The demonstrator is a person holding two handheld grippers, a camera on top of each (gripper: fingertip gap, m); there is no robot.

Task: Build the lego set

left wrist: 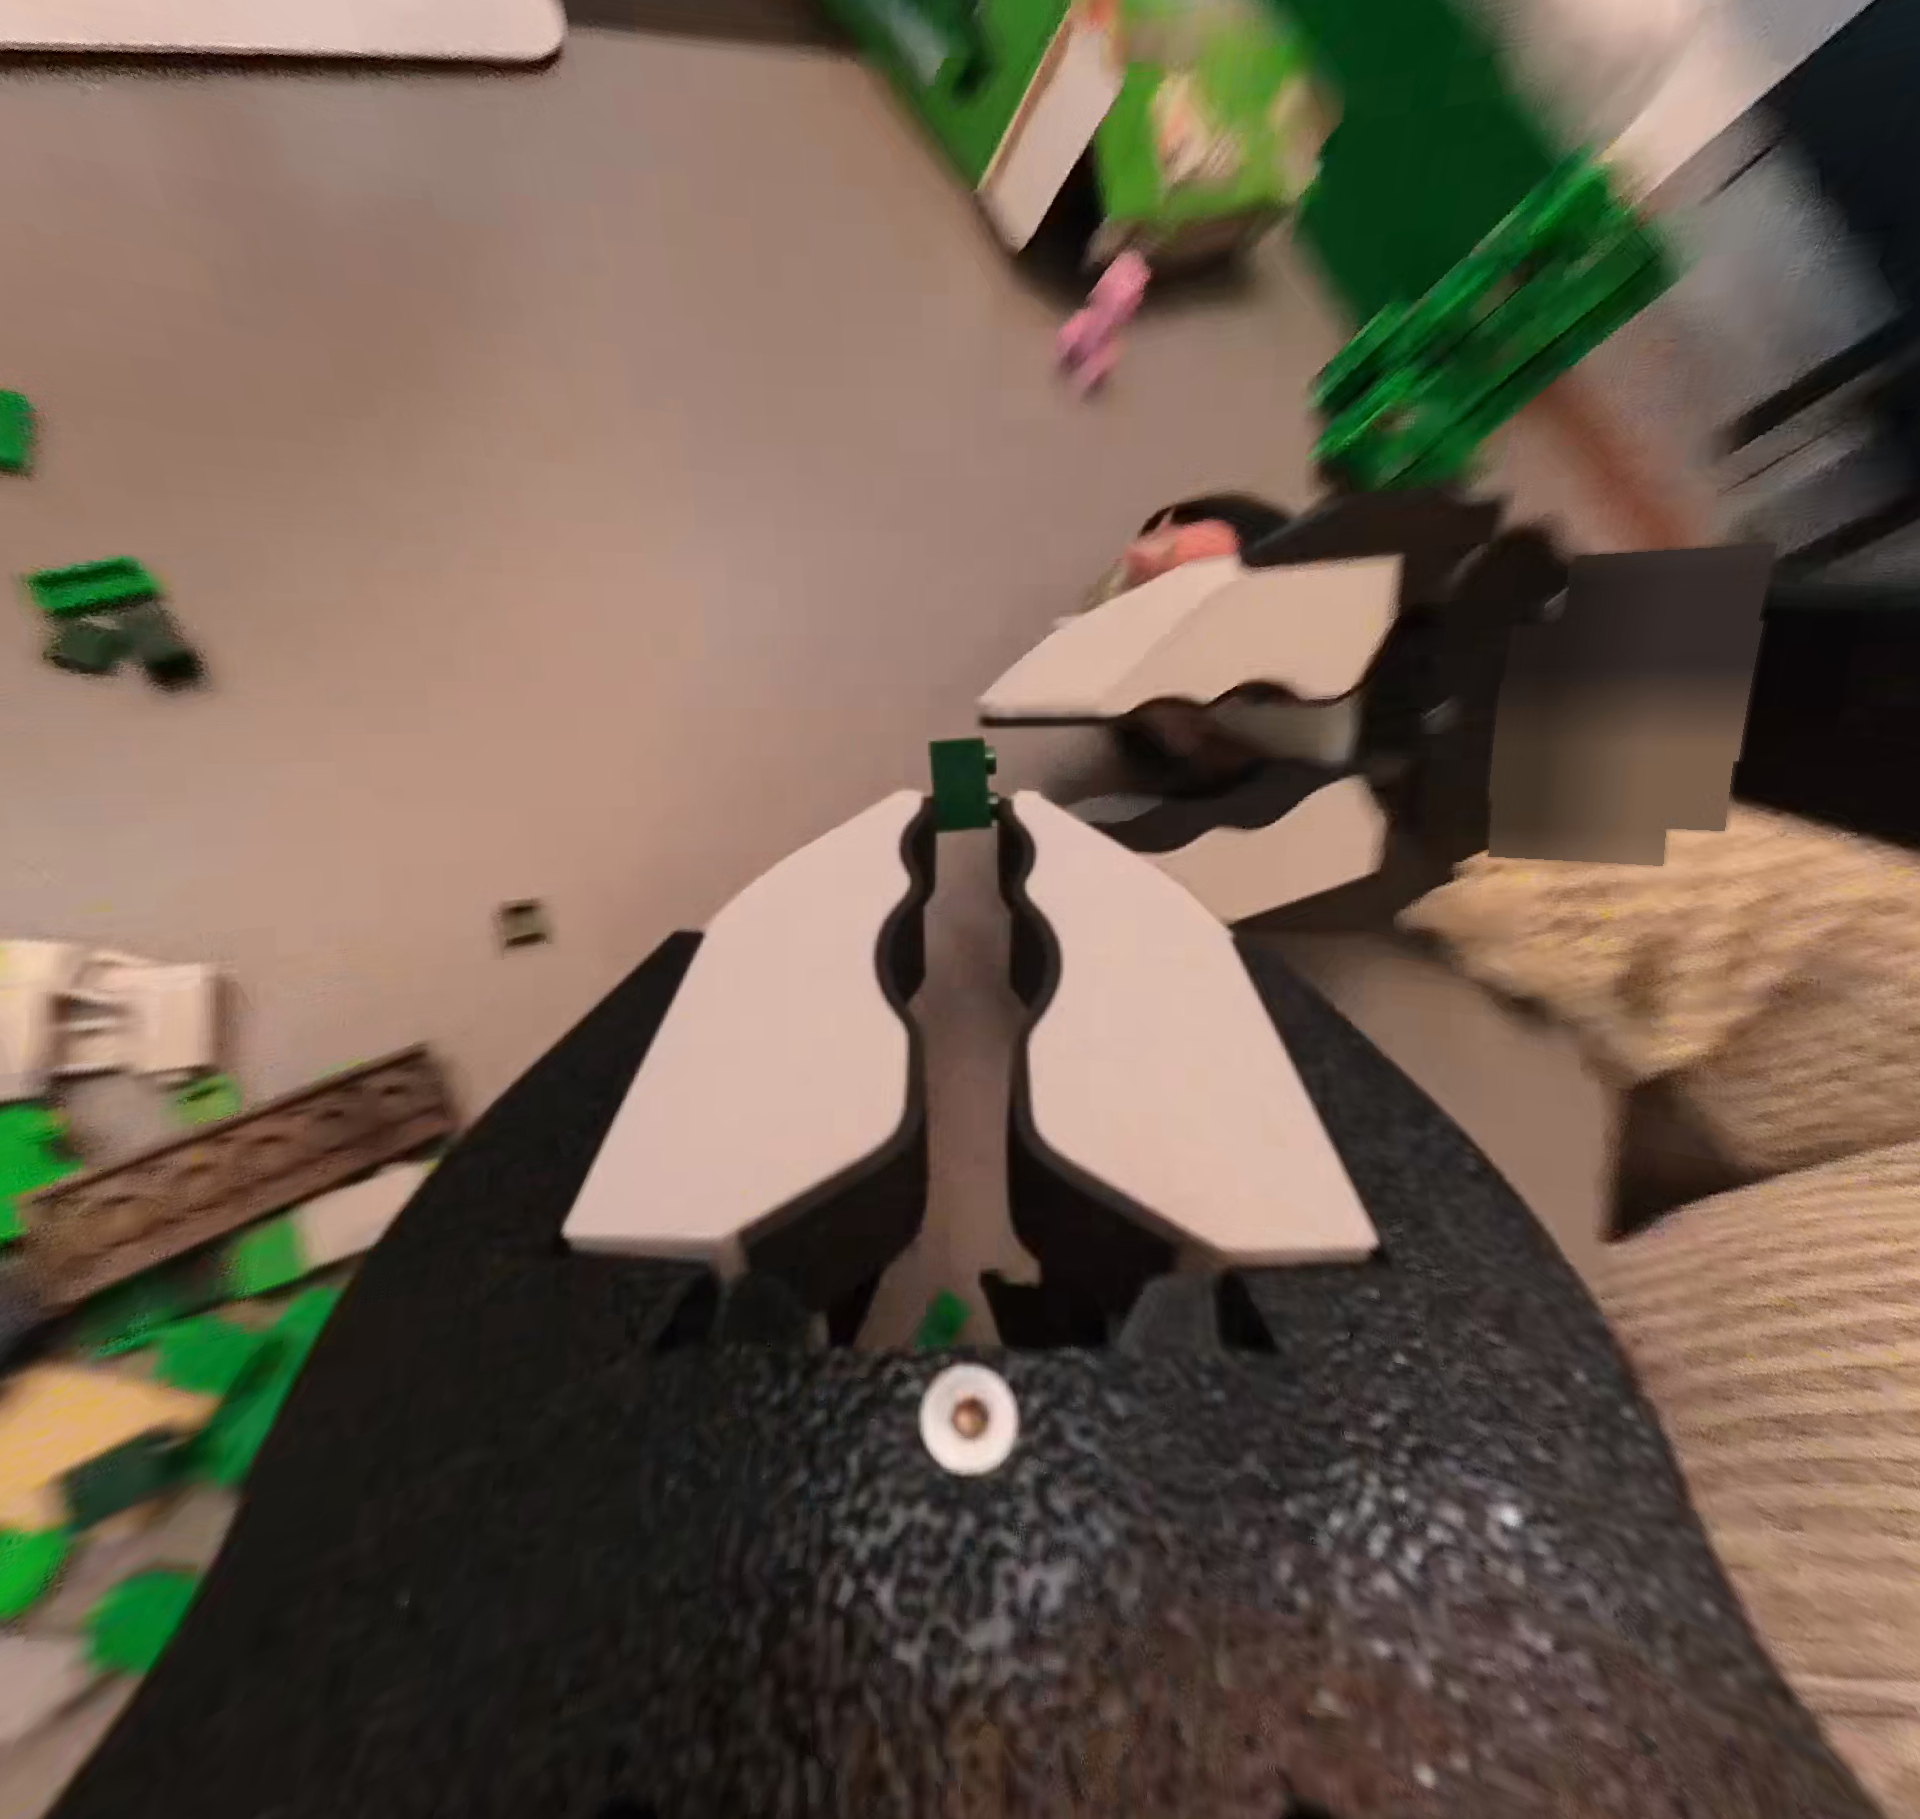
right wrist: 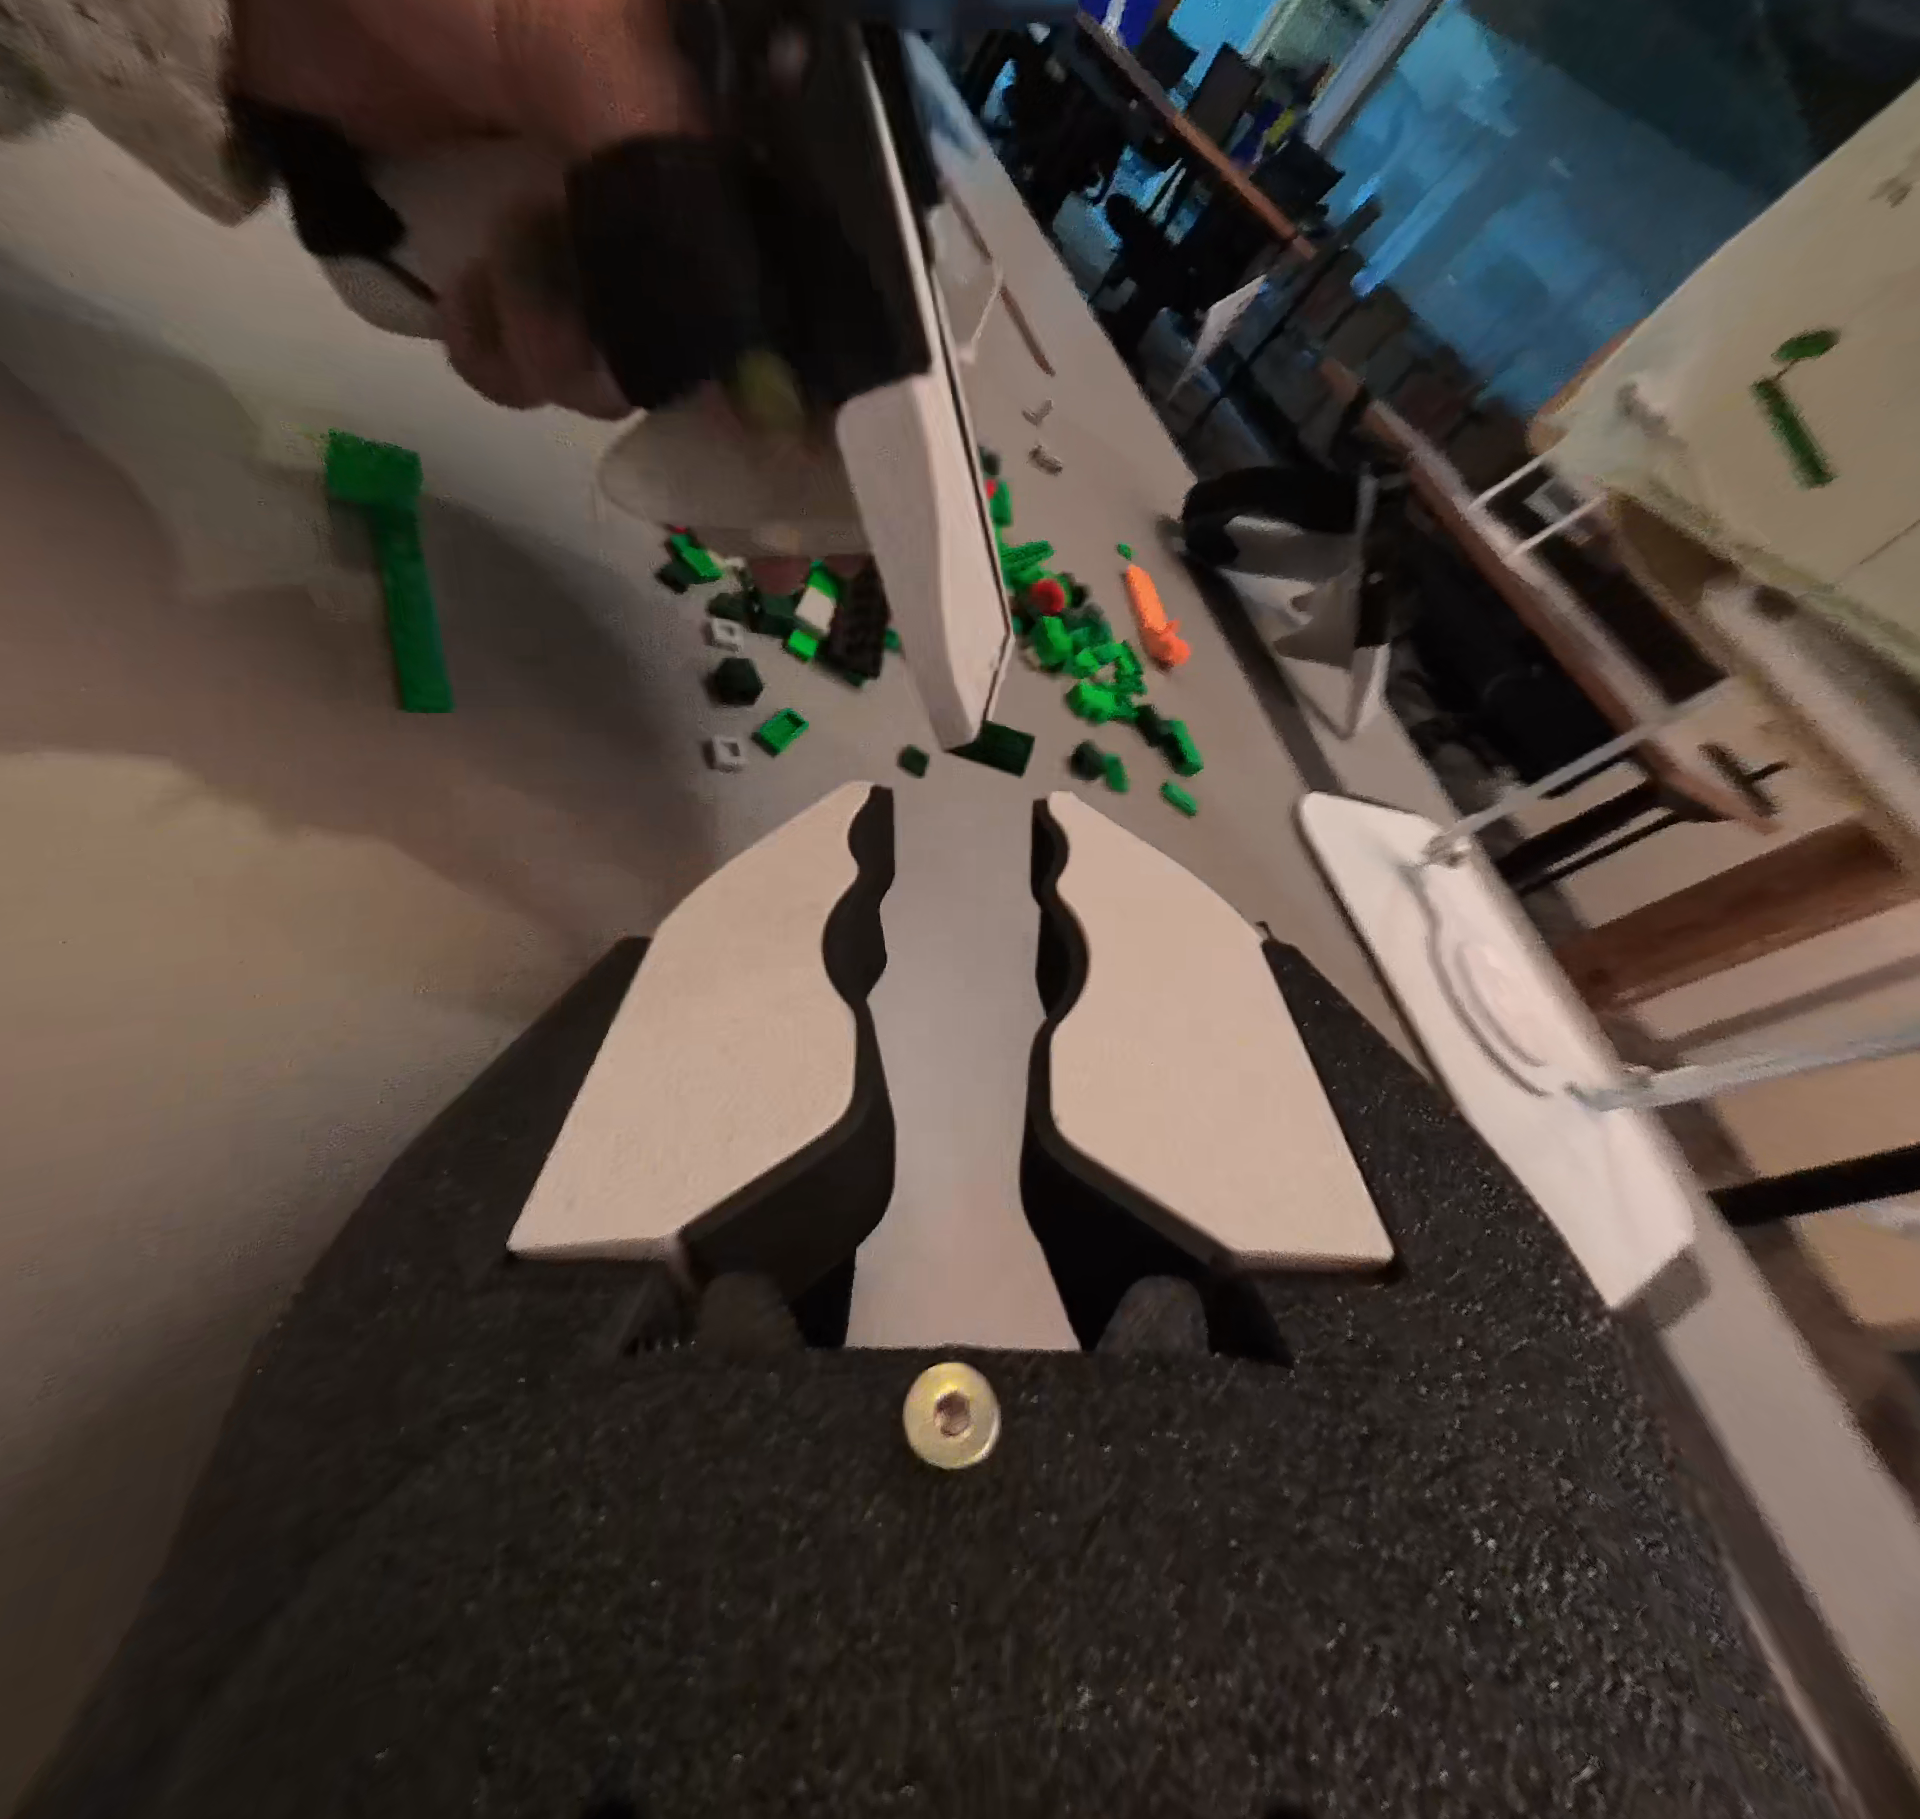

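Your left gripper (left wrist: 966, 813) has pale grey fingers on speckled black; its brick (left wrist: 961, 782) is dark green. An orange carrot piece (right wrist: 1153, 616) lies by bright green bricks (right wrist: 1101, 668) on your grey table (right wrist: 582, 689).

text check | I can read nothing in either wrist view | green box (left wrist: 1049, 55) by the table's far edge carries print, too blurred for me to make out | cream carton (right wrist: 1756, 398) shows green marks only, no legible writing

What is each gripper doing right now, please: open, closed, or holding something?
Left gripper: closed on a small dark green brick at its fingertips.
Right gripper: open, holding nothing.
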